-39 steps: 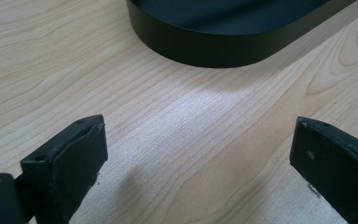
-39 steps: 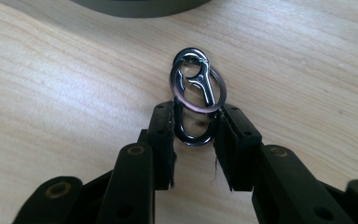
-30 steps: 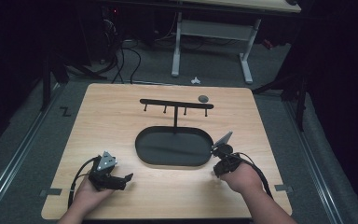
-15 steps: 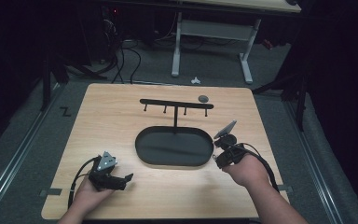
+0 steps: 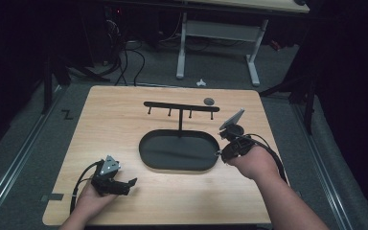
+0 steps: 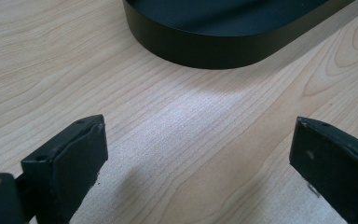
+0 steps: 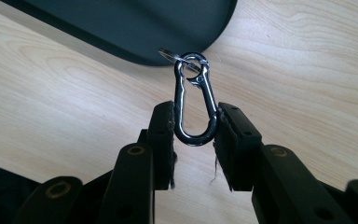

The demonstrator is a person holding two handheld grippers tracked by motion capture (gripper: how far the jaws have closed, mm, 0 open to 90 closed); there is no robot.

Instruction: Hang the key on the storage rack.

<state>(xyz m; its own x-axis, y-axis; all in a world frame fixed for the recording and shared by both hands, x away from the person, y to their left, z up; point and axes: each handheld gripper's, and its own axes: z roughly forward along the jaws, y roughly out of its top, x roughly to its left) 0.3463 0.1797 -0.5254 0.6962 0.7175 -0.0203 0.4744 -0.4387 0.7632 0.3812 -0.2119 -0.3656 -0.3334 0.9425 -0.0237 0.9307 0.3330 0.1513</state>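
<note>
Fingers, right gripper [image 7: 195,126]: two black pads [image 7: 164,135] clamped on the sides of a silver carabiner [image 7: 193,100], its rounded lower end between them and its narrow end pointing away toward the black oval base [image 7: 135,28]. A small key ring [image 7: 175,57] hangs at the clip's far end; whether it touches the base edge is hard to judge from this angle.

Fingers, left gripper [image 6: 198,172]: spread wide, nothing between them, bare wood grain of the table [image 6: 182,121] below; rim of the oval base [image 6: 205,46] just beyond.

Stand, high view: black oval base [image 5: 179,151] at table centre, thin upright post, horizontal bar [image 5: 181,107] with four short pegs hanging down.

Right gripper, high view [image 5: 225,143]: at the right end of the oval base, held by the person's right hand [image 5: 251,163], grey three-cornered plate raised above it.

Left gripper, high view [image 5: 129,184]: near the front left of the wooden table [image 5: 115,124], in the left hand [image 5: 93,199], well apart from the base.

Small dark round object [image 5: 209,101]: on the table behind the bar's right end.
</note>
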